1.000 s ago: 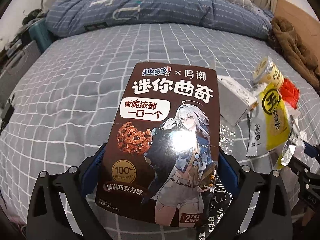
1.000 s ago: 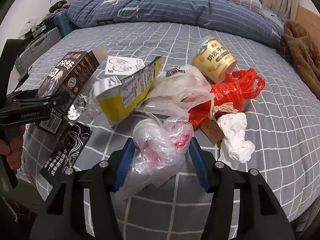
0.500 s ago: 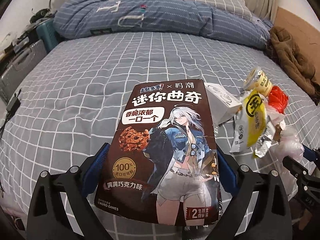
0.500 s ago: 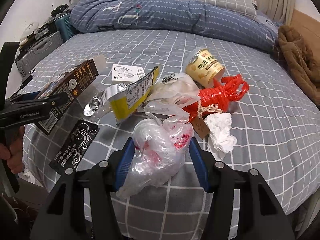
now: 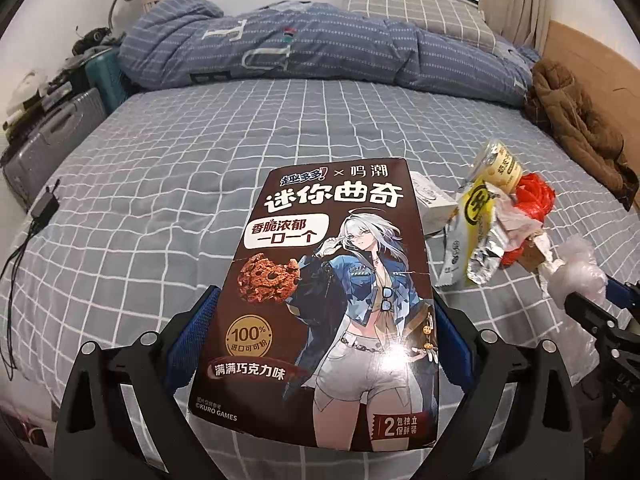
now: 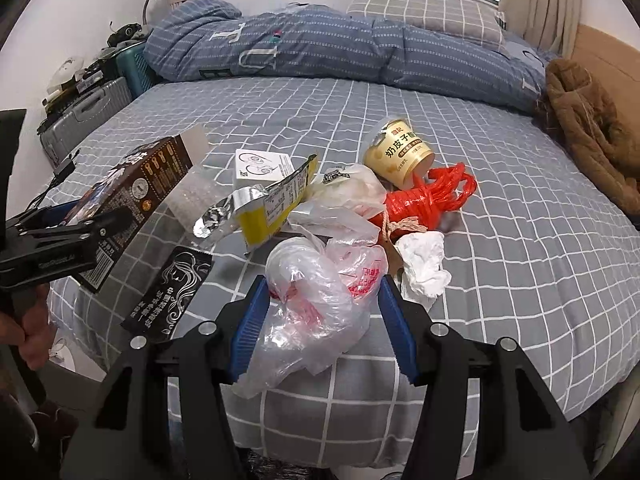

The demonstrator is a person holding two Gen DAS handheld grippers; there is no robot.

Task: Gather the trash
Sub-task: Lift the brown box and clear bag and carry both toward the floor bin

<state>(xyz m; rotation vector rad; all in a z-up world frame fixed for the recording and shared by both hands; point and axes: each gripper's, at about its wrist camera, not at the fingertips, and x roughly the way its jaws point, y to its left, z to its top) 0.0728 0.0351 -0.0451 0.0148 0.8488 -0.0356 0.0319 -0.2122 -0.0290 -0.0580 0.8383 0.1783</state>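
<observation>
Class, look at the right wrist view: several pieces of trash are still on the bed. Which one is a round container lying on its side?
The yellow yogurt cup, tipped over beside the red plastic rope bundle. The white crumpled tissue and yellow snack wrapper are soft, flat litter, not round containers.

A rumpled blue duvet (image 5: 320, 52) lies across the checked bed (image 5: 160, 184), brown coat (image 6: 592, 128) beside it.
</observation>
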